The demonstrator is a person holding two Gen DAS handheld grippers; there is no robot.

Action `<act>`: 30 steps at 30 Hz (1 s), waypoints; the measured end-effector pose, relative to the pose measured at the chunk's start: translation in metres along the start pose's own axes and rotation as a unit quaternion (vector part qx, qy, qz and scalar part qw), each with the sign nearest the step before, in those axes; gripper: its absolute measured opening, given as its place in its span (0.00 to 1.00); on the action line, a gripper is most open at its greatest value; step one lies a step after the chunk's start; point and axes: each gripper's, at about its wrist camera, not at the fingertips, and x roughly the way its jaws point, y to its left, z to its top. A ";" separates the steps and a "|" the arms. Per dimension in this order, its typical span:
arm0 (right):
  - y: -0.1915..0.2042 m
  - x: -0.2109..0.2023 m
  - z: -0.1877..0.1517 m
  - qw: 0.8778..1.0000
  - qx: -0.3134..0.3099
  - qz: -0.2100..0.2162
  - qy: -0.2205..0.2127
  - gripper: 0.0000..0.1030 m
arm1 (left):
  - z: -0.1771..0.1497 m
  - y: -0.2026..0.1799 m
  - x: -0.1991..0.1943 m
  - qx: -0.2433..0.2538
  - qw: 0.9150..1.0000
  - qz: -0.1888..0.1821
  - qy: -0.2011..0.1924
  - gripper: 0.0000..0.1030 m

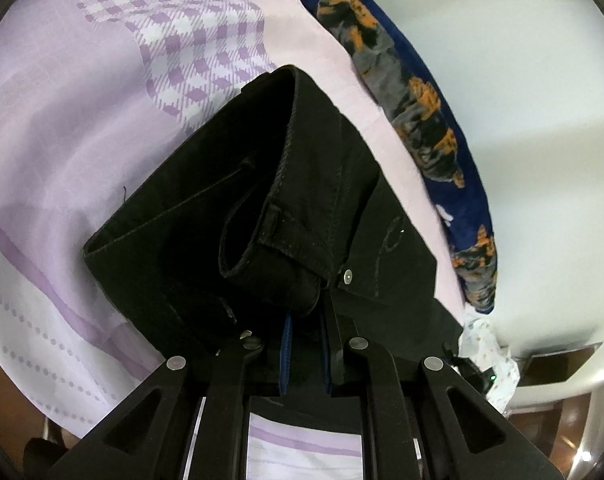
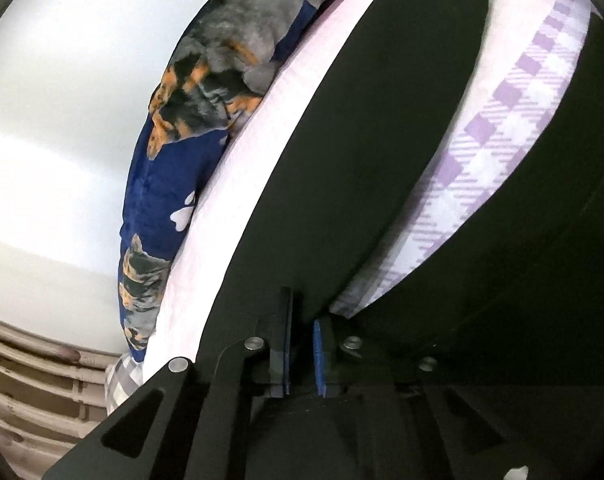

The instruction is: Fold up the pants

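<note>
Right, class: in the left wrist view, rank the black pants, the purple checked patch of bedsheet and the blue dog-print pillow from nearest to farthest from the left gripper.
1. Black pants: clamped in the left gripper, straight ahead.
2. Purple checked patch: on the bedsheet beyond the pants, upper left.
3. Blue dog-print pillow: along the bed's far edge, upper right.

Black pants (image 1: pixel 230 200); lilac checked sheet (image 1: pixel 62 140); navy-orange pillow (image 1: pixel 434 120).

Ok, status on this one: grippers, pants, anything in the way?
Left gripper shut on the black pants at the waistband. Right gripper shut on a leg. Pants on the lilac bedsheet; blue pillow alongside, not blocking.
</note>
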 end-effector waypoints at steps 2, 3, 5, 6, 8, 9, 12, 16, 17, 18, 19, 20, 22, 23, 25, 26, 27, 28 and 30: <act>0.012 -0.011 -0.006 0.999 -0.042 -0.022 -0.007 0.04 | 0.001 0.001 0.002 0.008 1.000 0.009 0.005 0.12; 0.012 -0.011 -0.006 0.999 -0.042 -0.022 -0.007 0.03 | 0.002 0.001 0.004 0.012 1.000 0.012 0.009 0.12; 0.022 -0.026 -0.011 0.997 -0.067 -0.032 -0.019 0.03 | 0.005 0.002 0.004 0.026 0.999 0.016 0.017 0.12; 0.025 -0.032 -0.013 0.996 -0.073 -0.034 -0.023 0.03 | 0.006 0.002 0.004 0.035 0.999 0.018 0.022 0.12; 0.030 -0.052 -0.022 0.995 -0.089 -0.034 -0.034 0.03 | 0.010 0.002 0.002 0.056 0.998 0.022 0.030 0.12; 0.035 -0.071 -0.033 0.993 -0.101 -0.044 -0.041 0.03 | 0.011 0.001 0.002 0.068 0.997 0.025 0.037 0.12; 0.039 -0.087 -0.045 0.992 -0.108 -0.054 -0.044 0.03 | 0.015 0.003 0.000 0.093 0.994 0.028 0.055 0.12; 0.037 -0.109 -0.069 0.992 -0.100 -0.063 -0.035 0.03 | 0.019 0.003 -0.002 0.129 0.988 0.042 0.072 0.12; 0.036 -0.113 -0.075 0.992 -0.099 -0.068 -0.031 0.03 | 0.021 0.004 -0.002 0.137 0.986 0.044 0.081 0.12; 0.035 -0.117 -0.081 0.992 -0.100 -0.073 -0.029 0.03 | 0.021 0.004 -0.003 0.141 0.985 0.046 0.086 0.12; 0.034 -0.121 -0.086 0.992 -0.100 -0.076 -0.025 0.03 | 0.022 0.004 -0.004 0.148 0.984 0.049 0.089 0.12; 0.032 -0.124 -0.092 0.992 -0.099 -0.080 -0.019 0.03 | 0.021 0.003 -0.004 0.159 0.981 0.053 0.094 0.12; 0.025 -0.128 -0.101 0.992 -0.093 -0.085 -0.009 0.03 | 0.021 0.003 -0.006 0.178 0.977 0.060 0.102 0.12; 0.021 -0.128 -0.106 0.992 -0.091 -0.089 -0.004 0.03 | 0.021 0.004 -0.007 0.185 0.975 0.062 0.107 0.12; 0.013 -0.127 -0.113 0.991 -0.084 -0.099 0.010 0.03 | 0.020 0.006 -0.008 0.193 0.972 0.067 0.113 0.12; 0.008 -0.126 -0.115 0.992 -0.078 -0.101 0.015 0.03 | 0.020 0.007 -0.010 0.196 0.971 0.068 0.117 0.12; 0.004 -0.125 -0.117 0.992 -0.071 -0.102 0.019 0.03 | 0.019 0.008 -0.011 0.202 0.970 0.068 0.120 0.13; 0.000 -0.124 -0.119 0.992 -0.068 -0.105 0.024 0.03 | 0.020 0.009 -0.011 0.204 0.969 0.068 0.121 0.13; -0.004 -0.120 -0.122 0.991 -0.067 -0.113 0.033 0.03 | 0.020 0.010 -0.009 0.207 0.968 0.071 0.124 0.13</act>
